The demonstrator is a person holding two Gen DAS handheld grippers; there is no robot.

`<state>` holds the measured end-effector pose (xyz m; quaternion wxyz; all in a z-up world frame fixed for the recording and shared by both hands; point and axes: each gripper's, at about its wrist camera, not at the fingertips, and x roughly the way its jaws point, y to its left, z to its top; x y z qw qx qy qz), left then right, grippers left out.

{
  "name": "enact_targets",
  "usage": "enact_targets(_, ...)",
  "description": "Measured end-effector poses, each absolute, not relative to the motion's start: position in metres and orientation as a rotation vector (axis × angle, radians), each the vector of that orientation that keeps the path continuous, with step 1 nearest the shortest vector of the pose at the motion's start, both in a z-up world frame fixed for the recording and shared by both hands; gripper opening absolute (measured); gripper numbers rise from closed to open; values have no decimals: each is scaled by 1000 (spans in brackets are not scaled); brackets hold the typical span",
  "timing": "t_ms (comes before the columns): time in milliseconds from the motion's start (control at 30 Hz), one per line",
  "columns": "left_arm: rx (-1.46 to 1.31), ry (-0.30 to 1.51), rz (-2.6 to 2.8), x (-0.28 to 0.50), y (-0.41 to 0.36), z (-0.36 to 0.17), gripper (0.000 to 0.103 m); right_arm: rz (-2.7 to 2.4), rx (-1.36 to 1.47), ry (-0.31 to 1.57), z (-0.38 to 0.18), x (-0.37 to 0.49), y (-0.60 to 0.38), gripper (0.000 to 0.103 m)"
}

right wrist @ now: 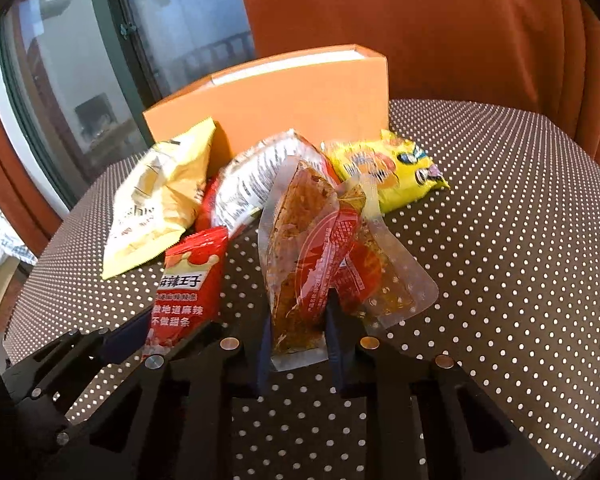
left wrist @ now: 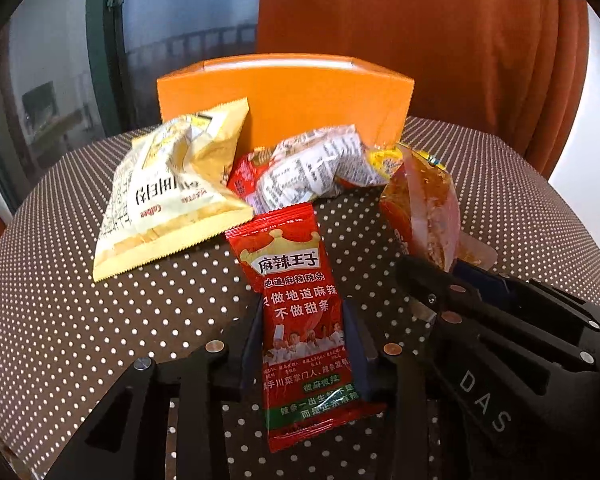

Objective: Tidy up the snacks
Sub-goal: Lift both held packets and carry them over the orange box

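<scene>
Left gripper [left wrist: 300, 344] clamps a glossy red sachet [left wrist: 300, 320] labelled 麻辣王子. Right gripper [right wrist: 298, 340] clamps a clear, oily pouch [right wrist: 300, 276]; crinkled "Calbee" bag [left wrist: 168, 196] at ten o'clock.

Left gripper [left wrist: 300, 344]: black angular frame, slotted arms.
Left fingers [left wrist: 252, 344]: dark navy flat pads.
Left fasteners: coppery round discs, one silver screw head.
Right gripper [right wrist: 298, 344]: black frame, same slotted build.
Right fingers [right wrist: 336, 344]: dark navy pads.
Right marking: white letters "DAS" along one arm.

Glossy plastic snack packets [left wrist: 300, 312], matt orange cardboard box [left wrist: 300, 96], dotted cloth tablecloth [right wrist: 500, 240].
</scene>
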<state>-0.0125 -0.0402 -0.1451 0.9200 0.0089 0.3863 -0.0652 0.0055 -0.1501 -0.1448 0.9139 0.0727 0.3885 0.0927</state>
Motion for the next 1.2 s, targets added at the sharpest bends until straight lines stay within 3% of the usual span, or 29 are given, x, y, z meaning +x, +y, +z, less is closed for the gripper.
enact_targets(1200,18,495,-127,16,-40,-19,37,257,160,482,-21,42,-147,26)
